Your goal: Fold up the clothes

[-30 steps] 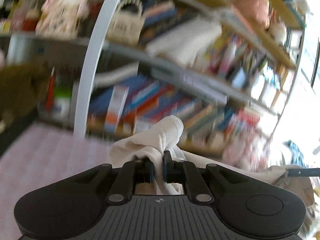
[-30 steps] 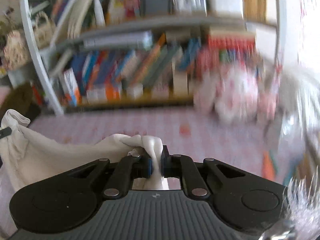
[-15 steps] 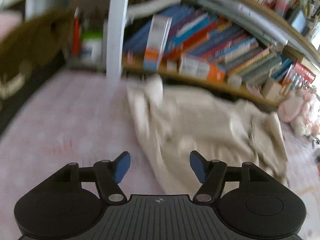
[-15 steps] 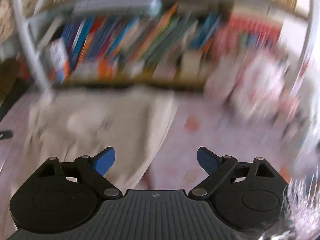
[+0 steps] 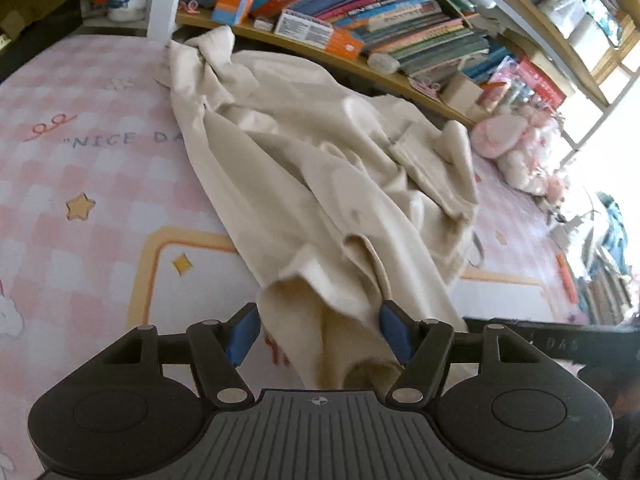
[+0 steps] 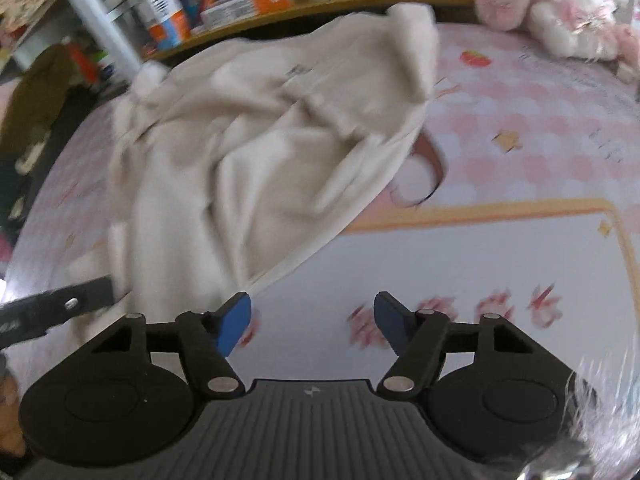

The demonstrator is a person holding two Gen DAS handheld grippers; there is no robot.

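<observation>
One cream garment (image 5: 304, 168) lies spread but rumpled on the pink printed play mat (image 5: 80, 184), running from the mat's far edge, under the bookshelf (image 5: 360, 20), down toward its near edge, where a loose open end sits right in front of the left tongs (image 5: 316, 330). By its looks it is thin, soft cloth: it has slumped into long ridges and shallow folds, so I judge it light, limp and quick to sag or bunch when lifted from a single spot. It should not be fragile or slippery, though a pinch on one layer could drag the layer beneath along. Good places to take hold would be the hemmed edges and corners, such as the near open end, or the long side edge (image 6: 320, 248) that runs diagonally across the right wrist view, since a seam gives the pads something firm to bite.

Left tongs stand with jaws wide apart, low over the mat and pointing along the garment, its near end lying between the blue pads without being gripped. Right tongs (image 6: 312, 322) are likewise spread wide and hold nothing, hovering over bare mat just beside the garment's side edge, angled toward the shelf and a pink plush toy (image 6: 552, 4) at the mat's far right corner.
</observation>
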